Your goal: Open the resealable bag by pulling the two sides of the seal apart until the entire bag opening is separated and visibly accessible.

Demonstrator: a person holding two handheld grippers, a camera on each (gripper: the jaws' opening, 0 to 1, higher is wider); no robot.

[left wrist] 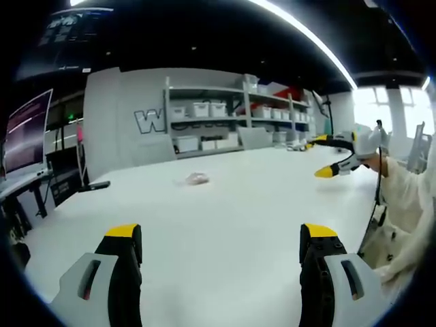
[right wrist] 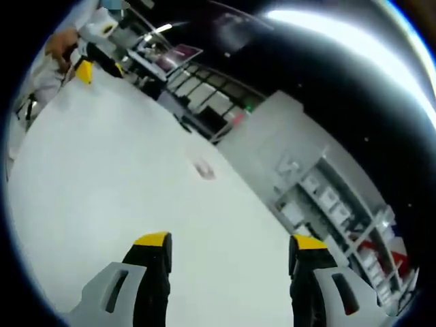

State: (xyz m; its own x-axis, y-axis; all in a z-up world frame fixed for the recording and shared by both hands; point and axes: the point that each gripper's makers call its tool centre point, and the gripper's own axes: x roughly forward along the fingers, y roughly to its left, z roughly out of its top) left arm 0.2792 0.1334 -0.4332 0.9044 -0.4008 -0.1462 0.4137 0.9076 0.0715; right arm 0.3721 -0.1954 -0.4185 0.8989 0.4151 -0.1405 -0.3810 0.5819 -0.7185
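1. Two grippers are up and neither holds anything: in the left gripper view our left gripper [left wrist: 221, 238] has its jaws spread wide, and in the right gripper view our right gripper [right wrist: 228, 248] stands just as wide.
2. The resealable bag [left wrist: 197, 179] lies flat on the white table [left wrist: 225, 211], well apart from both grippers; it also shows ahead of the right one [right wrist: 205, 169].
3. We judge this the approach step, with the seal untouched.
4. Next, both grippers must travel to the bag and each pinch one side of the seal.
5. The bag is too small and blurred for us to tell its long axis or which way its opening points.
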